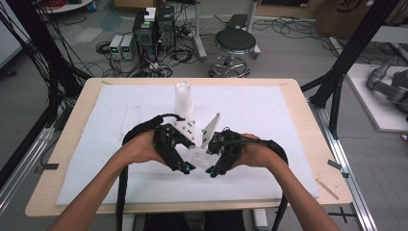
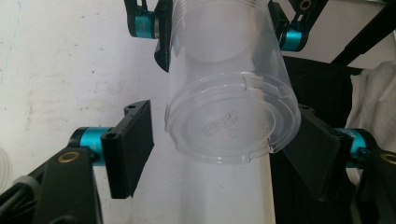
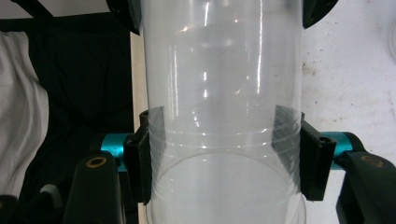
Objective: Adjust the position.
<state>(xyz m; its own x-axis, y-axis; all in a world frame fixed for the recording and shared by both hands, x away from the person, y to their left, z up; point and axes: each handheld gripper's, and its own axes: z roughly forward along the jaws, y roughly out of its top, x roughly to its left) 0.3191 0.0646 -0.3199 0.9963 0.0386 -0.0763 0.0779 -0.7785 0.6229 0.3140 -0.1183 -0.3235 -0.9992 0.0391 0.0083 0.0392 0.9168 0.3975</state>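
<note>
A clear plastic cup [image 1: 198,156] lies level between both grippers, low over the white sheet near the table's front. My right gripper [image 3: 224,156] is shut on the cup [image 3: 224,93], with both ribbed pads [image 3: 144,154] pressed against its wall. In the left gripper view the cup's base [image 2: 231,126] faces the camera and sits between the jaws of my left gripper [image 2: 224,154]. Its left pad [image 2: 130,149] stands a small gap off the cup, and its right pad lies against or behind the rim. From above, the left gripper [image 1: 185,166] and right gripper [image 1: 214,168] meet tip to tip.
An upright stack of clear cups [image 1: 183,98] stands just behind the hands. A white sheet [image 1: 120,110] covers the wooden table [image 1: 308,144]. On the floor beyond are a stool [image 1: 235,43], computer boxes [image 1: 154,29] and cables. Black frame posts [image 1: 337,82] flank the table.
</note>
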